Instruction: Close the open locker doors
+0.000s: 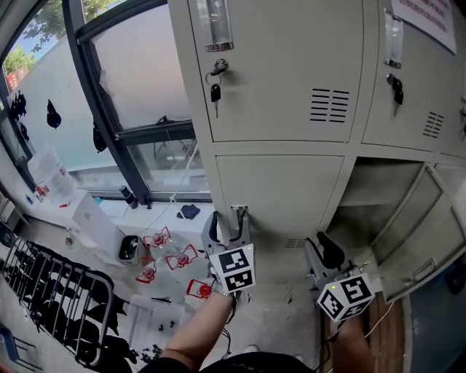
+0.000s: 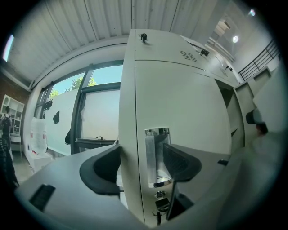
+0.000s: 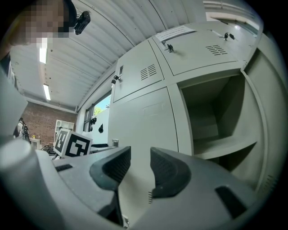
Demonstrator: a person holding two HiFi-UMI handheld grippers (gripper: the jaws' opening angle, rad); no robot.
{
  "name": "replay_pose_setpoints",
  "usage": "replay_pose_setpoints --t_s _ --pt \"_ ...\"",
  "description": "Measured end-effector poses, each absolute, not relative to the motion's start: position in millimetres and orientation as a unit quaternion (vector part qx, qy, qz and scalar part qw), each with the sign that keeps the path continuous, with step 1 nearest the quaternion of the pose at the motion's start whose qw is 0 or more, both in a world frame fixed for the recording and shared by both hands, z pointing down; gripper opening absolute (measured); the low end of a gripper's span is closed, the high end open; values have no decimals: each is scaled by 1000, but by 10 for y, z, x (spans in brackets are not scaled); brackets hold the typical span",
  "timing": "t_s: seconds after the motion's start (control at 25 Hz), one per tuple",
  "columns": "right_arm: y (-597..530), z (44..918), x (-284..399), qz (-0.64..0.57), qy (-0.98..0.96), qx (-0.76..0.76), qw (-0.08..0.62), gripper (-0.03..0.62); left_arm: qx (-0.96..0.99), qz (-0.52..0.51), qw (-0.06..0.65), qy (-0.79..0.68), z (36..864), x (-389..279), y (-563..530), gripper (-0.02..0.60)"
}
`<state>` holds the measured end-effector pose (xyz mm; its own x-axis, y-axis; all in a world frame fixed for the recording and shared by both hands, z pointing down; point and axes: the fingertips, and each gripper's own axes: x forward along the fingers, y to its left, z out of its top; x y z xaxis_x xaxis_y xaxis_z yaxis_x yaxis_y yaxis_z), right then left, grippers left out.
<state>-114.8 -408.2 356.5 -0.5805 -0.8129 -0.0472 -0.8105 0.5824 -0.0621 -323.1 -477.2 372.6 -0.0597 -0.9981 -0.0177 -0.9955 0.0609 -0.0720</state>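
Black-padded left gripper (image 1: pixel 227 222): held level at the bottom-left locker, jaws apart astride the closed door's left edge, the polished metal handle (image 2: pixel 156 155) between the pads, which stand clear of it.
Right gripper (image 1: pixel 324 253): level, just right of the left one, jaws parted with nothing between them; in the right gripper view only the closed door's face shows through the gap (image 3: pixel 140 168).
Floor clutter: red-and-clear pieces (image 1: pixel 171 258) lie scattered left of the left gripper, near a black wire rack (image 1: pixel 51 291) and a white box (image 1: pixel 95 222).
Window (image 1: pixel 138 87): dark-framed glass runs along the lockers' left side, with daylight and greenery outside.
Closed door (image 1: pixel 280 193): pale grey steel, flush with its frame, with a key (image 2: pixel 158 215) hanging below the handle.
Open door (image 1: pixel 422 240): the task's thing, at the lower right of the head view just right of the right gripper, swung well out from the cabinet with its inner face showing.
Compartment (image 1: pixel 378 189): it gapes between the closed door and the open one, a bare shelf (image 3: pixel 216 143) across it.
Upper row: shut doors with vent slots (image 1: pixel 329 104), a key hanging in the left lock (image 1: pixel 215 91) and a paper notice (image 1: pixel 429 18) at top right.
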Motion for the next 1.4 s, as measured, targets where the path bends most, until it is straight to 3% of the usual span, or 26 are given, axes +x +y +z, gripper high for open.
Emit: replay_pose_setpoints --t_s 0.72,0.96,1.4 --pt "-4160 3564 -1122 -19 897 -440 36 124 -682 -20 38 730 3740 -3216 -4774 288" --pt "-4156 3547 -1137 -17 901 -433 37 124 -696 -18 35 717 3727 -3161 -4710 325" --pt "-4091 3537 -979 -15 897 -441 43 124 -768 -5 61 637 3512 -2510 -4430 328"
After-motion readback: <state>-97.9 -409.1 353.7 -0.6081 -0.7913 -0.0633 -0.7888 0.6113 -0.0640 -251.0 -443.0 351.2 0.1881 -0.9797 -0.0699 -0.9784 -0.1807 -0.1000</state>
